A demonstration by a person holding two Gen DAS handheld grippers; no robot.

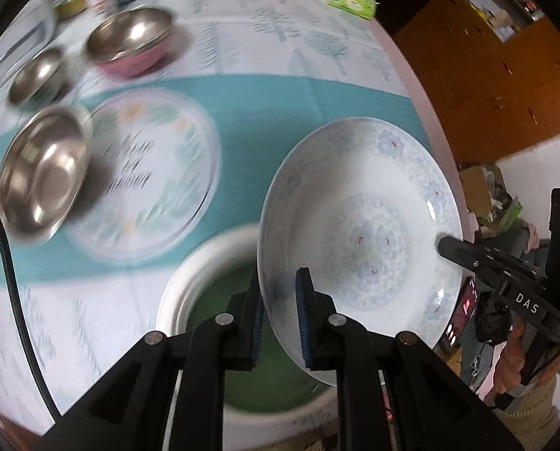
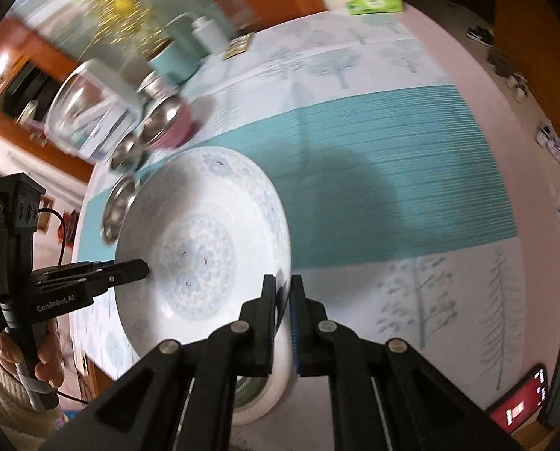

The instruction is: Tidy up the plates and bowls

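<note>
The white porcelain plate with a pale blue flower pattern [image 1: 362,240] is in the air above the table, tilted, held by both grippers on opposite sides of its rim. The left gripper [image 1: 280,312] is closed tight on the near rim, and the right gripper [image 2: 281,312] is closed tight on the other side. Below the plate stands a white dish with a green inside [image 1: 212,300]. A flat round plate with printed leaves [image 1: 155,173] lies on the turquoise striped tablecloth [image 1: 317,101]. Three steel bowls [image 1: 43,173] are near it.
</note>
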